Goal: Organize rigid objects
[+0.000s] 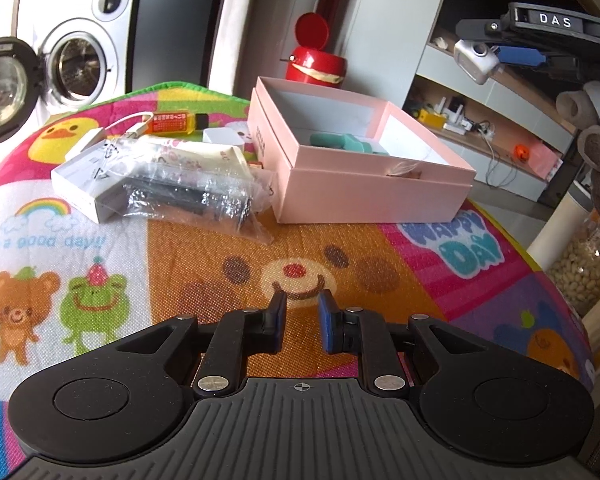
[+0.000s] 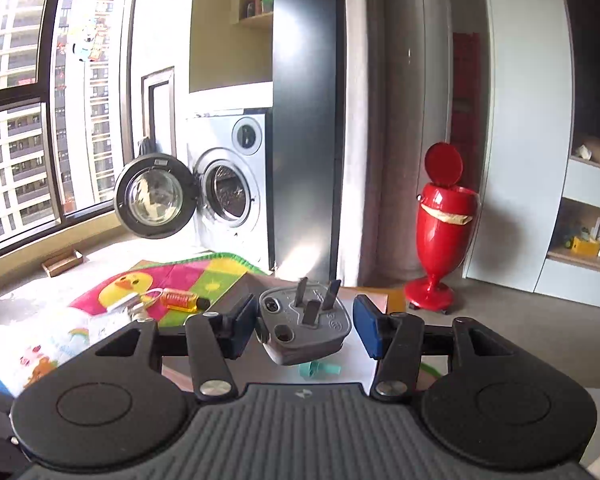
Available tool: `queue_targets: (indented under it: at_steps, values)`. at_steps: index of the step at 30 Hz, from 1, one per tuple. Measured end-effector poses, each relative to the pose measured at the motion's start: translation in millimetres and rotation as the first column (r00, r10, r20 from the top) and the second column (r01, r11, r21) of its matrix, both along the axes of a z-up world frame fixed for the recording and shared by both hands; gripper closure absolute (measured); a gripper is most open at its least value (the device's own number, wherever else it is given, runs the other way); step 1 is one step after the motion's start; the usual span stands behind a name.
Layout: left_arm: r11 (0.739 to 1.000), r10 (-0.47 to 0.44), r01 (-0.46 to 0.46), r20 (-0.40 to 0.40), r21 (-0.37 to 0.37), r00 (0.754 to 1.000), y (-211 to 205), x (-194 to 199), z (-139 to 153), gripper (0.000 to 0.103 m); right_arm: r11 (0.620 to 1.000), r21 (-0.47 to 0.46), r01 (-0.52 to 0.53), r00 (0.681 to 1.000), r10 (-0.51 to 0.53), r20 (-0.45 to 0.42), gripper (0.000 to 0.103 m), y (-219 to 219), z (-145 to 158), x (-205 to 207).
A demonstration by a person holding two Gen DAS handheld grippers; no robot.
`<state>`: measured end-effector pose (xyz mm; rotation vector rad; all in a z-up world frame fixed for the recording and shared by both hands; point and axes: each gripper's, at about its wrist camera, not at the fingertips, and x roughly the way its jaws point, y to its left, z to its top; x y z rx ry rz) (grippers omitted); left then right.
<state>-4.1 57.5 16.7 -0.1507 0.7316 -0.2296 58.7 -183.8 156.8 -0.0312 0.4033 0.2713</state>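
The sorting looks partly done. The open pink box (image 1: 360,196) stands on the counter's cartoon mat (image 1: 340,272) and already holds teal pieces (image 1: 340,142), at least two, though their exact number cannot be told, with something in crinkled wrap at its near corner. The right gripper (image 2: 304,312) hangs above that box with one grey three-pin plug (image 2: 304,328) between its fingers. The fingers stand apart and a gap shows beside the right pad, so the plug seems released, not clamped, and about to land inside. The left gripper (image 1: 302,312) hovers low over the mat in front of the box, its fingers almost closed on nothing. Still waiting just left of the box is a pile of six things: one white carton (image 1: 80,184), one clear bag (image 1: 192,192) with a dark item inside, one pale tube (image 1: 196,156), one orange bottle (image 1: 172,122), one white cable (image 1: 128,124) and one white cube adapter (image 1: 222,136). By that count more remains outside than in.
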Motion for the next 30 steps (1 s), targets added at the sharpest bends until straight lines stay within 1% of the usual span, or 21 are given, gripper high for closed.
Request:
queue_targets:
  at_steps: [1, 2, 4, 5, 7, 9, 10, 11, 13, 15, 17, 18, 19, 20, 21, 22, 23, 24, 26, 28, 30]
  values:
    - [1.0, 0.022, -0.022, 0.002, 0.001, 1.0, 5.9, -0.4, 1.0, 0.084, 1.0, 0.014, -0.007, 1.0, 0.007, -0.017, 0.034, 6.1, 1.6, 10.5]
    - [0.999, 0.039, -0.039, 0.005, 0.0, 0.999, 11.7, -0.9, 1.7, 0.084, 0.999, 0.033, -0.036, 0.998, 0.037, -0.043, 0.034, 12.0, 1.0, 16.9]
    - [0.996, 0.093, -0.093, 0.009, -0.007, 0.996, 29.9, -1.5, 3.0, 0.084, 0.988, 0.073, -0.134, 0.985, 0.141, -0.102, 0.034, 30.1, -5.7, 24.8]
    - [0.992, 0.126, -0.126, 0.008, -0.009, 0.992, 39.7, -1.2, 2.8, 0.084, 0.978, 0.071, -0.195, 0.97, 0.203, -0.13, 0.034, 46.1, -13.3, 24.6]
    - [0.981, 0.193, -0.193, 0.007, -0.014, 0.981, 59.0, -1.0, 2.0, 0.084, 0.957, 0.036, -0.287, 0.942, 0.289, -0.172, 0.034, 78.9, -28.4, 22.0]
    - [0.967, 0.253, -0.253, 0.006, -0.025, 0.967, 76.7, -2.0, 1.9, 0.084, 0.935, -0.019, -0.355, 0.914, 0.342, -0.218, 0.036, 113.9, -43.4, 22.4]
    - [0.961, 0.276, -0.276, 0.004, -0.033, 0.961, 84.9, -3.2, 1.9, 0.084, 0.925, -0.044, -0.377, 0.903, 0.357, -0.24, 0.043, 130.4, -50.0, 24.0]
    - [0.956, 0.292, -0.291, 0.003, -0.043, 0.956, 91.8, -4.5, 1.8, 0.084, 0.917, -0.068, -0.393, 0.893, 0.363, -0.265, 0.054, 149.4, -56.9, 25.9]
    - [0.949, 0.309, -0.309, 0.002, -0.061, 0.951, 103.2, -8.4, 2.2, 0.084, 0.907, -0.085, -0.413, 0.874, 0.368, -0.317, 0.057, 177.9, -65.8, 38.4]
    - [0.947, 0.314, -0.313, -0.001, -0.075, 0.949, 109.9, -13.0, 2.8, 0.084, 0.907, -0.106, -0.408, 0.87, 0.352, -0.344, 0.059, 200.6, -72.9, 51.8]
    - [0.948, 0.308, -0.306, -0.003, -0.091, 0.952, 114.1, -17.9, 2.7, 0.084, 0.902, -0.128, -0.411, 0.861, 0.338, -0.381, 0.066, 213.4, -82.5, 64.1]
    - [0.948, 0.302, -0.301, -0.003, -0.1, 0.953, 116.0, -20.1, 2.7, 0.084, 0.899, -0.131, -0.418, 0.85, 0.336, -0.406, 0.069, 219.3, -87.4, 69.7]
    - [0.95, 0.293, -0.292, -0.003, -0.112, 0.956, 116.6, -22.3, 2.6, 0.084, 0.896, -0.126, -0.425, 0.836, 0.335, -0.434, 0.077, 221.4, -92.3, 73.8]
    - [0.951, 0.287, -0.286, -0.003, -0.12, 0.958, 117.2, -23.9, 2.7, 0.084, 0.897, -0.116, -0.426, 0.824, 0.332, -0.46, 0.079, 221.3, -96.3, 74.3]
    - [0.951, 0.282, -0.28, -0.004, -0.131, 0.959, 117.9, -25.3, 2.8, 0.084, 0.899, -0.109, -0.424, 0.822, 0.331, -0.463, 0.079, 219.8, -96.6, 69.9]
    - [0.951, 0.278, -0.276, -0.005, -0.142, 0.961, 117.7, -24.0, 3.0, 0.084, 0.898, -0.091, -0.431, 0.811, 0.341, -0.474, 0.079, 216.8, -95.7, 64.2]
    - [0.95, 0.275, -0.272, -0.007, -0.153, 0.962, 117.9, -24.2, 3.0, 0.084, 0.895, -0.056, -0.442, 0.791, 0.36, -0.495, 0.079, 212.2, -93.9, 58.2]
    - [0.949, 0.273, -0.271, -0.01, -0.163, 0.962, 117.9, -23.7, 2.9, 0.084, 0.89, -0.009, -0.456, 0.763, 0.386, -0.518, 0.079, 207.2, -92.3, 52.3]
    - [0.945, 0.272, -0.27, -0.016, -0.185, 0.962, 117.4, -21.7, 2.3, 0.084, 0.87, 0.09, -0.486, 0.692, 0.445, -0.569, 0.08, 196.5, -92.7, 40.4]
    - [0.939, 0.278, -0.276, -0.018, -0.204, 0.96, 115.5, -20.6, 2.0, 0.084, 0.85, 0.149, -0.505, 0.641, 0.485, -0.594, 0.082, 188.6, -97.9, 25.6]
    - [0.936, 0.279, -0.276, -0.016, -0.217, 0.96, 113.2, -21.0, 2.9, 0.084, 0.843, 0.137, -0.52, 0.649, 0.494, -0.579, 0.082, 181.3, -98.8, 9.5]
